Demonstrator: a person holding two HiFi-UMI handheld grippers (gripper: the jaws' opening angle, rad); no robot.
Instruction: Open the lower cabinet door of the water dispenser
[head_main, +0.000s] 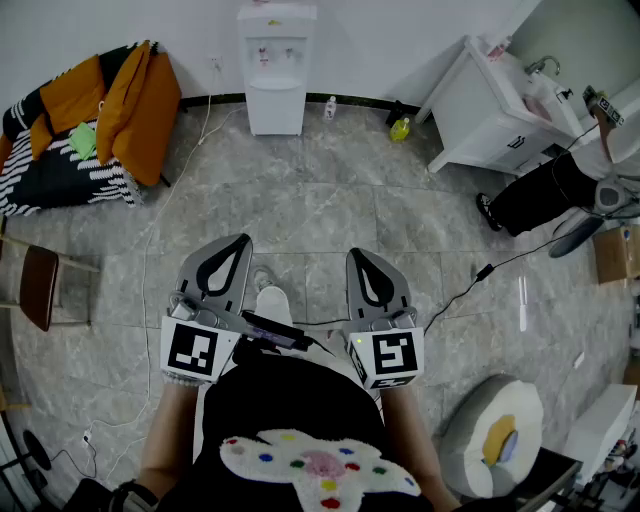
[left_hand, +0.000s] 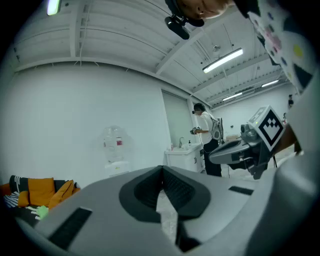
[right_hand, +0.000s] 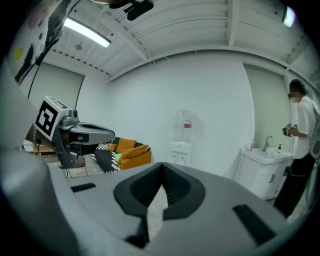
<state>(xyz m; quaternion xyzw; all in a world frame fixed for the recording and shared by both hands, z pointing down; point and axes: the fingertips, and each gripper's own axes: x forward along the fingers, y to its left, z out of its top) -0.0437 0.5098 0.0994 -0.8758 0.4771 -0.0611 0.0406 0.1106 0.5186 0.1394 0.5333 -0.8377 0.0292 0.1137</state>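
The white water dispenser (head_main: 274, 68) stands against the far wall, its lower cabinet door (head_main: 275, 108) closed. A clear bottle tops the dispenser (left_hand: 114, 155) in the left gripper view, and the dispenser (right_hand: 180, 146) shows small and distant in the right gripper view. My left gripper (head_main: 243, 241) and right gripper (head_main: 357, 256) are held side by side in front of my body, far from the dispenser. Both are shut with nothing between the jaws.
An orange and striped sofa (head_main: 85, 125) sits at the far left, a white sink cabinet (head_main: 490, 115) at the far right with a person (head_main: 560, 185) beside it. Small bottles (head_main: 400, 127) stand by the wall. Cables (head_main: 470, 285) cross the tiled floor; a brown chair (head_main: 38, 285) is left.
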